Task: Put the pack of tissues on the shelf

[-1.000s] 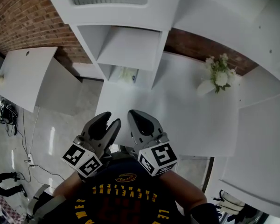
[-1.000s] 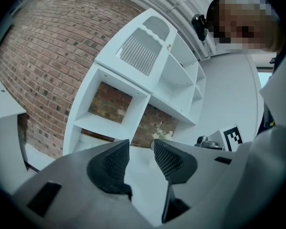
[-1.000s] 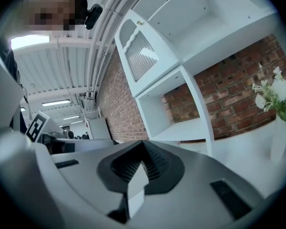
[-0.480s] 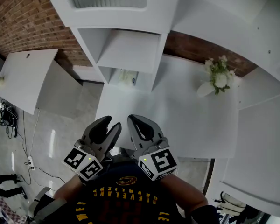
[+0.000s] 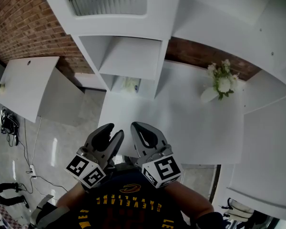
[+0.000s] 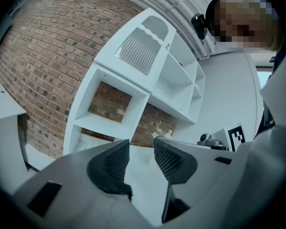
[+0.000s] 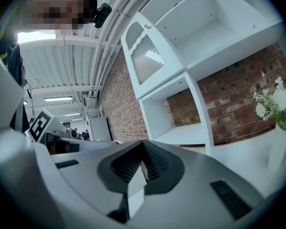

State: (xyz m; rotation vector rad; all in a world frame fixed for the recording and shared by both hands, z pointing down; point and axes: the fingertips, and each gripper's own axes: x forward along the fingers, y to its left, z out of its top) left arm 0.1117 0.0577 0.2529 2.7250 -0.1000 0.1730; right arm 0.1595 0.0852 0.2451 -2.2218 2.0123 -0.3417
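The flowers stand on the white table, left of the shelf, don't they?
Not quite. The flowers do stand on the white table, but they are right of the shelf, not left of it. The head view shows this.

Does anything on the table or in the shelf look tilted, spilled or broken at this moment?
Nothing stands out. The vase of flowers stands upright on the white table, nothing is spilled, and the shelf looks whole. The left gripper is open and empty, the right gripper shut on nothing.
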